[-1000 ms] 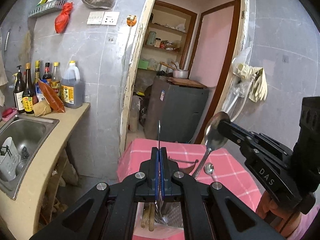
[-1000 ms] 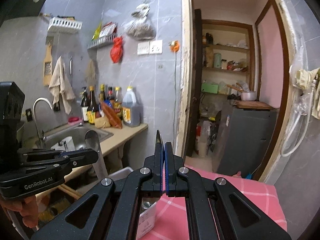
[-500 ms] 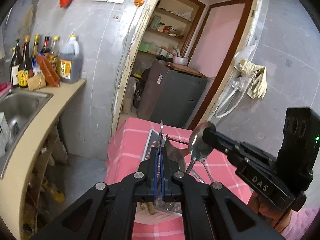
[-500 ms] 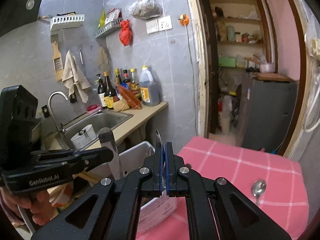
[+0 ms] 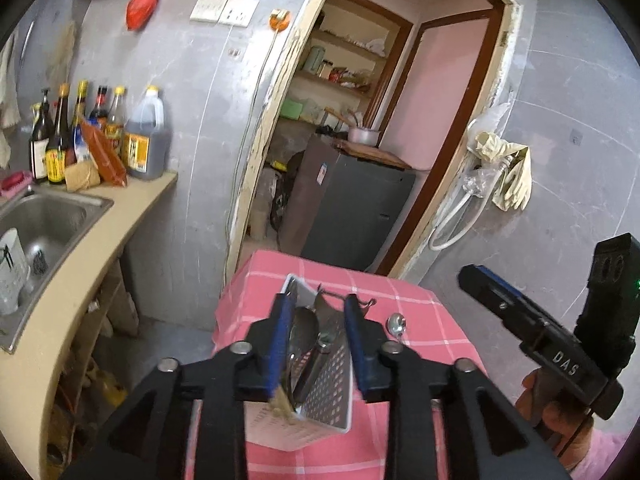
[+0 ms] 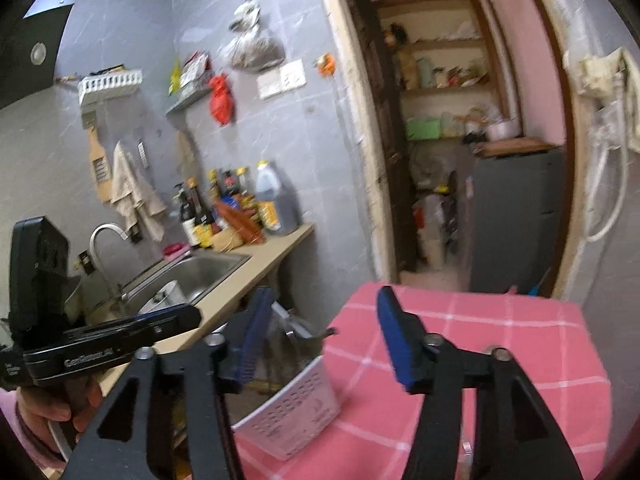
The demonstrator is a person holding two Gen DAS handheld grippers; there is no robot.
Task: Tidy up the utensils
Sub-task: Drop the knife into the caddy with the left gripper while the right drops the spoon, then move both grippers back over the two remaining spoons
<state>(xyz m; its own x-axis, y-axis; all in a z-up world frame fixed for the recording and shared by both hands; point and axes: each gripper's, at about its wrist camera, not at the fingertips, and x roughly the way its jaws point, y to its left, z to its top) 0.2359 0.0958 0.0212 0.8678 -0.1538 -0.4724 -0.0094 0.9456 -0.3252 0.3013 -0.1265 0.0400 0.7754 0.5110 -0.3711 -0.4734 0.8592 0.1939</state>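
— Utensils, where, from the left wrist?
— Spoons (image 5: 306, 330) lie inside the white basket (image 5: 332, 376) on the table (image 5: 424, 316); a small spoon (image 5: 396, 325) lies beside it. Left gripper (image 5: 316, 336) gapes, empty.
— Right wrist?
— Right gripper (image 6: 320, 340) spread wide, empty, above the basket (image 6: 296, 416).

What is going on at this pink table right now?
A person holds a two-finger gripper in each hand over a pink checked tablecloth and is sorting cutlery. The left gripper hangs open above the white perforated caddy, where a large spoon and other utensils already stand. The right gripper is open too and holds nothing. One small spoon lies on the cloth just right of the caddy, not yet put away.
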